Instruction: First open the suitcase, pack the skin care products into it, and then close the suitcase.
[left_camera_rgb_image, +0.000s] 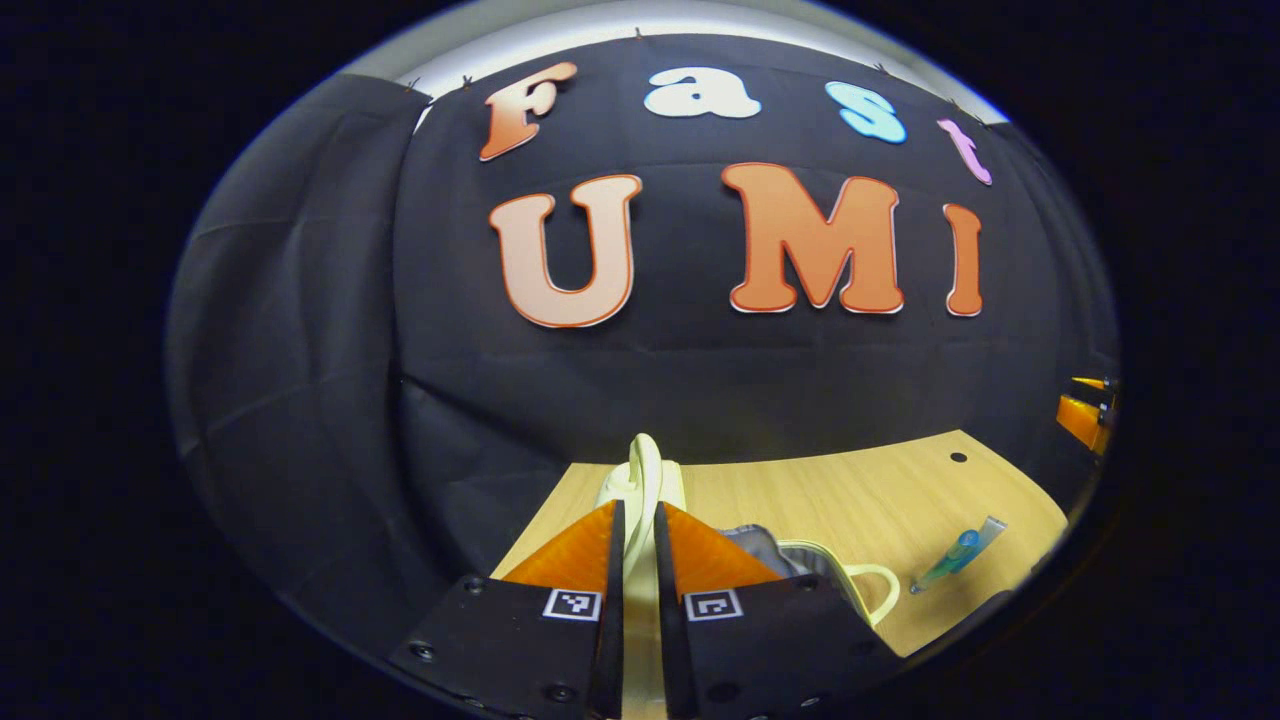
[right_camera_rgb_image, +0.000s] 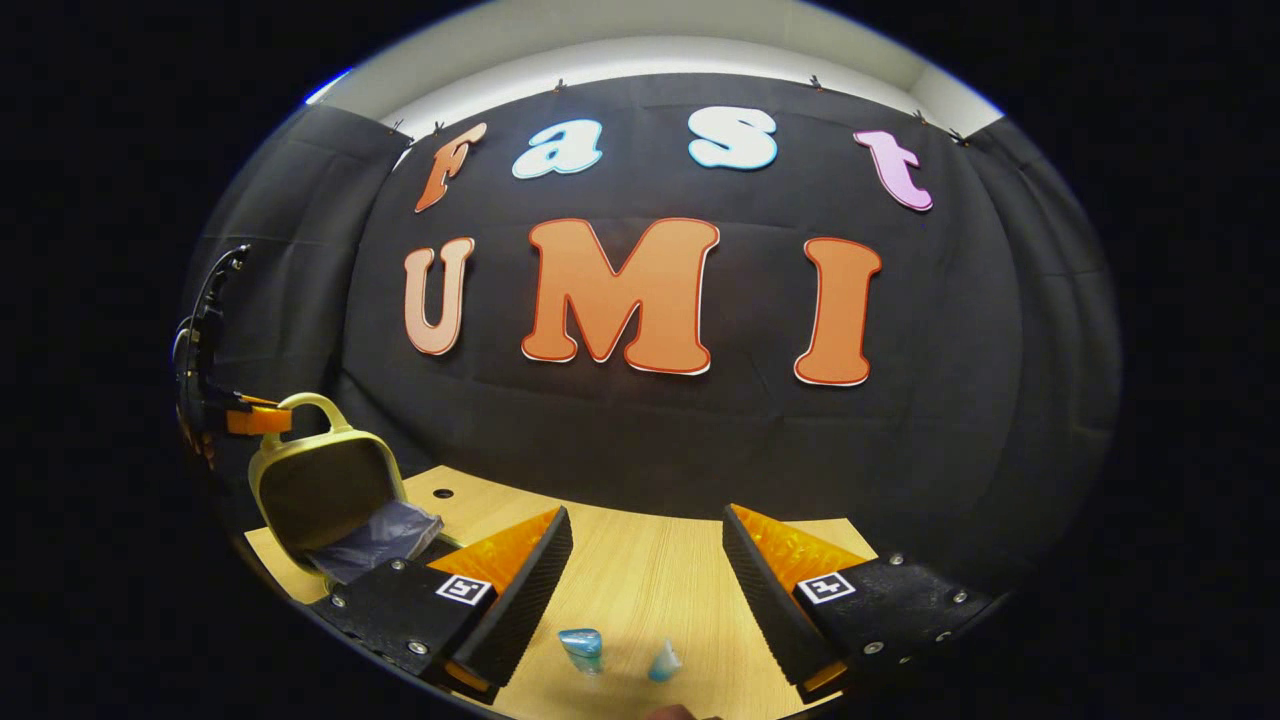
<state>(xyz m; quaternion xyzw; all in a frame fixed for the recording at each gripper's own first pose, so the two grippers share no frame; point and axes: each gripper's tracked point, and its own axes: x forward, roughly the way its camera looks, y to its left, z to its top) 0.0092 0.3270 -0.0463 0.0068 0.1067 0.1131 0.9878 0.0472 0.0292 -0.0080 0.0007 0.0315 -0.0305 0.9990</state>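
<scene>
Here, in the left gripper view, the left tongs (left_camera_rgb_image: 640, 570) sit at the bottom with both orange fingers pressed on the pale yellow handle (left_camera_rgb_image: 643, 478) of the suitcase (left_camera_rgb_image: 800, 565), which rises between them. Just right of the fingers, the suitcase's open edge shows a grey lining (left_camera_rgb_image: 752, 543) and a cream rim looping out over the light wooden desk (left_camera_rgb_image: 850, 490). Further right on the desk lies a blue-green skin care tube (left_camera_rgb_image: 958, 553), slanted, well apart from the suitcase. At the far right edge, part of the right tongs (left_camera_rgb_image: 1085, 418) shows in orange.

In the right gripper view, the left tongs (right_camera_rgb_image: 255, 418) appear at the far left, closed on the handle atop the raised suitcase lid (right_camera_rgb_image: 320, 490), which stands upright with its dark inner face toward the camera and grey lining below it. To the right, the right tongs (right_camera_rgb_image: 648, 555) are spread wide with nothing between the fingers. Below the gap, on the desk (right_camera_rgb_image: 640, 590), lies the tube (right_camera_rgb_image: 582, 645), its blue end left and its pale tip right.
</scene>
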